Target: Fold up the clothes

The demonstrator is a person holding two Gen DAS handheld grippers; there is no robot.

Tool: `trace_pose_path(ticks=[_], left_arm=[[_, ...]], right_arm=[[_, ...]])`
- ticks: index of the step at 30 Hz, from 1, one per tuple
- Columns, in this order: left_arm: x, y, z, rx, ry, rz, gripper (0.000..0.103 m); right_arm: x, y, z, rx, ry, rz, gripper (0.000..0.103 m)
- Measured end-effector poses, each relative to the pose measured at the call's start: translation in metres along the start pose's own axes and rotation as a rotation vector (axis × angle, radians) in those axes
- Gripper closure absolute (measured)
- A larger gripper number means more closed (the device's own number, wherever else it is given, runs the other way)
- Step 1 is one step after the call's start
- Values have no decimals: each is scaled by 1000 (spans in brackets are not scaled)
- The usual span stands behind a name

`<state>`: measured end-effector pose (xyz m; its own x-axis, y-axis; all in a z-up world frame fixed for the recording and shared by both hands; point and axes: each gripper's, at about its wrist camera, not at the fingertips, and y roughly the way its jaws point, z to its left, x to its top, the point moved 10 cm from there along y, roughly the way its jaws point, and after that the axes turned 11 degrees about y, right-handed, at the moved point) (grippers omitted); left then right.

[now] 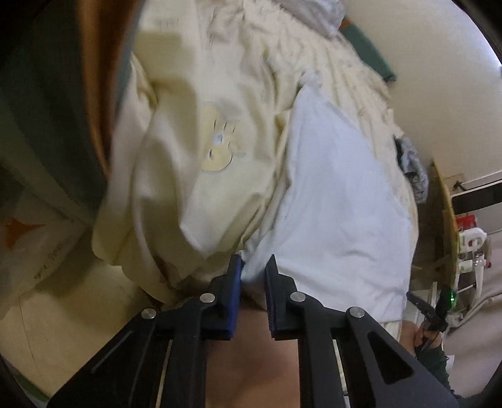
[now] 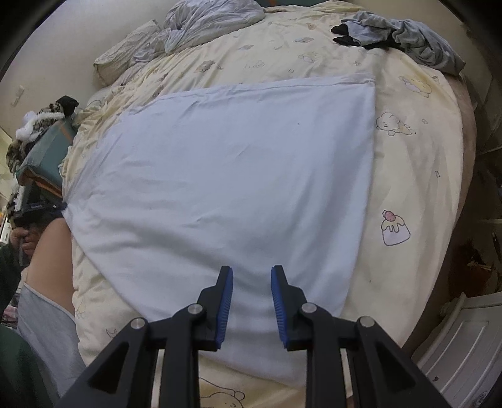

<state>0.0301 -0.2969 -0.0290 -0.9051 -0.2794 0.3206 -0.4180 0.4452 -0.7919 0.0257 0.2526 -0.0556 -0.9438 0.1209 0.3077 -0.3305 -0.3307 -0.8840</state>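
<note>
Over white cloth [image 2: 226,175], both grippers' fingers [image 2: 226,301] gape.

One white cloth [image 2: 219,175] lies spread on one cream quilt [image 2: 414,175]. Far off sit two grey heaps, one far left [image 2: 207,22] and one far right [image 2: 408,34], plus what looks like one pillow [image 2: 125,53]. Two grippers, left [image 1: 253,266] and right [image 2: 252,276].

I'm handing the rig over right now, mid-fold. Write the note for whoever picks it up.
Left gripper: open, at the corner of the white cloth, not gripping.
Right gripper: open, above the cloth's near edge, holding nothing.
The cloth lies flat on the cream printed bedspread. A grey garment pile waits at the far corner.
Done: cloth laid out as a smooth rectangle.
Left: probably more folds; then the grey pile.
</note>
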Motion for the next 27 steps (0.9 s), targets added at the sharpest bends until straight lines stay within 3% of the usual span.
trace_pose_path(ticks=[2, 4, 8, 11, 14, 15, 17, 18, 21, 22, 23, 27], left_arm=[[3, -13, 14, 26, -51, -53, 96], [-3, -20, 33, 66, -101, -57, 96], [-14, -21, 17, -21, -126, -27, 92], [-20, -21, -3, -96, -127, -7, 68], [-25, -16, -45, -157, -106, -11, 24], [-27, -14, -61, -187, -113, -16, 18], [-36, -8, -90, -204, -98, -25, 18], [-40, -4, -105, -206, -87, -30, 18], [-54, 6, -148, -211, -52, -44, 18], [-59, 10, -163, -212, -40, -49, 18], [-64, 14, -177, -214, -28, -54, 18], [-81, 29, -229, -230, -3, -103, 18]], right_arm=[[1, -2, -3, 7, 10, -6, 77], [3, -4, -4, 16, 20, -12, 77], [3, -4, -3, 21, 20, -13, 77], [0, -2, -2, 8, 5, -1, 77], [0, -2, -6, 3, 12, 6, 77], [0, -3, -8, 4, 27, 5, 76], [1, -9, -4, 10, 44, -7, 71], [1, -16, 6, 41, 54, -22, 69], [-4, -29, 53, 205, 120, -37, 49], [-7, -30, 70, 261, 164, -36, 36], [-11, -31, 86, 318, 208, -34, 30], [-36, -13, 135, 544, 500, 35, 30]])
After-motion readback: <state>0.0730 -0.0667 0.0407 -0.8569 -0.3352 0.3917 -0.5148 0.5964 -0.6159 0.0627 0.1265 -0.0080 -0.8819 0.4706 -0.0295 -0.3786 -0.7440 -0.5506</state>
